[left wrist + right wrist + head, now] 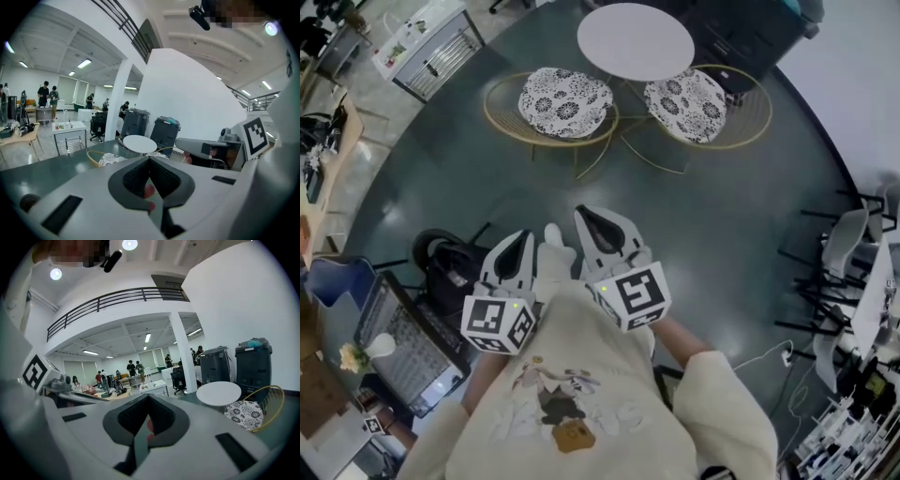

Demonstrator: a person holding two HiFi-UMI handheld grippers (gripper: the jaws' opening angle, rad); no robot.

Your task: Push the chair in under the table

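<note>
A round white table [635, 40] stands far ahead on the dark green floor. Two gold wire chairs with black-and-white patterned cushions stand at its near side, one on the left [565, 101] and one on the right [685, 105], both pulled out from the table. My left gripper [522, 236] and right gripper [598, 217] are held close to my chest, side by side, well short of the chairs. Both are shut with nothing between the jaws. The left gripper view shows the table [139, 143] and a chair [110, 159] beyond its jaws; the right gripper view shows the table [219, 393] and a chair [248, 413] to the right.
Dark bins [741, 28] stand behind the table. A white wire-rack cart [431, 47] is at the upper left. A black bag [441, 262] and a mesh tray [408, 352] sit near my left side. Black-framed chairs [853, 253] cluster at the right. People stand far back [47, 96].
</note>
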